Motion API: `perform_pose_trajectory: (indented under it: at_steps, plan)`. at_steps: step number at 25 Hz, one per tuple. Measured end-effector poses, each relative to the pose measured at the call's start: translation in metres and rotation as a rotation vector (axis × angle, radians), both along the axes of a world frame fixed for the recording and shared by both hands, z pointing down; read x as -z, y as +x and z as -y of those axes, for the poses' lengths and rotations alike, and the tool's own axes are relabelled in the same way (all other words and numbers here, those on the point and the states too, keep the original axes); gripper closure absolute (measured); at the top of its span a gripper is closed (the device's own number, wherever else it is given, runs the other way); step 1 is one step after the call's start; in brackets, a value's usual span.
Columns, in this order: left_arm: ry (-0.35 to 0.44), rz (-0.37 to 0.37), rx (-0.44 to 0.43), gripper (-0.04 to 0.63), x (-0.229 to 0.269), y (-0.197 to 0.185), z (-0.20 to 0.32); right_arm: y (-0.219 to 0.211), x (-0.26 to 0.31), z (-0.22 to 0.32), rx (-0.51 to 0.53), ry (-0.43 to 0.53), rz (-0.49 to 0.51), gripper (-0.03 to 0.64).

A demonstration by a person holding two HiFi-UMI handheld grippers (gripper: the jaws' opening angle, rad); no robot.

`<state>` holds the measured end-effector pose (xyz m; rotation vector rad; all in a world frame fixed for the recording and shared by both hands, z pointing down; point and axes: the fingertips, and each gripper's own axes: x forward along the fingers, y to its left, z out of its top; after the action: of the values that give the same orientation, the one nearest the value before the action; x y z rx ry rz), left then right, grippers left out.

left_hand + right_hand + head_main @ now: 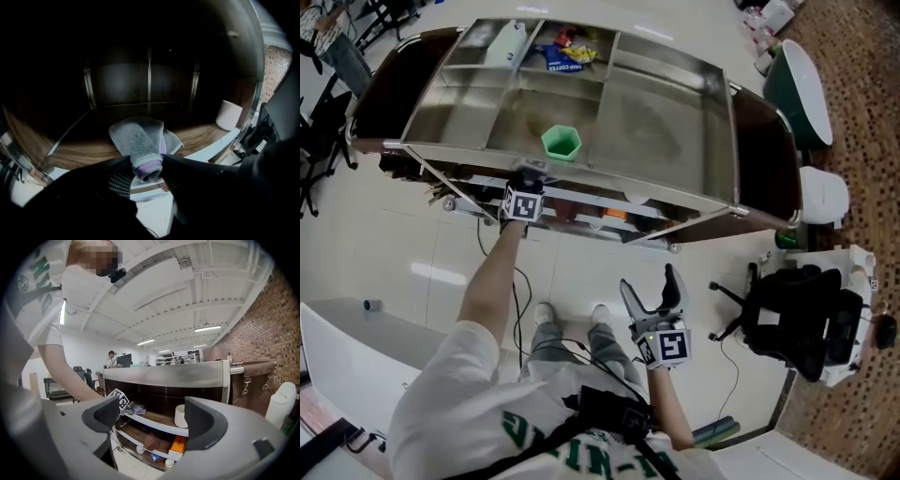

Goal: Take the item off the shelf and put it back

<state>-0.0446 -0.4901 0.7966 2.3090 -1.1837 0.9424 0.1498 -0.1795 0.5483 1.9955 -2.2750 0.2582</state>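
**A:** How far along is the job?

**B:** Early, by my reckoning. My left gripper (147,171) is reaching into the dark shelf bay of the steel-topped cart (656,122) and has hold of the grey terry towel with a lilac hem (138,138). The rest of the cloth seems to lie on the wooden shelf board (79,157), near its front edge. So I judge the grab is made, but the lift-off, the carry out and the putting back are all left to do.

**A:** And the jaws themselves?

**B:** On the left, the 2 jaws are pinched nearly together on the folded near end of the towel. The lilac hem bulges out between them and the pads press it from both sides. It is a soft, bunched fold, so I would expect it to sag once it comes off the board.

**A:** Anything close by to worry about?

**B:** 1 white cylindrical container (228,115) stands on the same board, well to the right and apart from the towel. A green hexagonal cup (562,142) sits on the cart's top, out of the way.

**A:** Your other side?

**B:** My right gripper (153,417) hangs back from the cart, pointing at the shelves. Its jaws stand wide apart, with nothing between them and touching nothing.
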Motion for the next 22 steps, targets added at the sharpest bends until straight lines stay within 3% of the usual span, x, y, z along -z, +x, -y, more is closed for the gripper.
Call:
perform_pose_trajectory:
  at_steps: [3,9,17,22]
  plan:
    - [0.037,-0.024,-0.049,0.505,0.002,0.006,-0.010,-0.005,0.001,0.002,0.022,0.012,0.010,0.175]
    - [0.100,-0.078,-0.105,0.526,0.053,0.008,-0.058,-0.010,0.007,0.005,0.050,0.044,0.052,0.175]
    - [0.206,-0.188,-0.078,0.537,0.133,-0.008,-0.137,-0.018,0.020,0.013,0.105,0.105,0.104,0.175]
    - [0.320,-0.268,-0.040,0.536,0.190,-0.024,-0.189,-0.025,0.043,0.017,0.142,0.163,0.128,0.175]
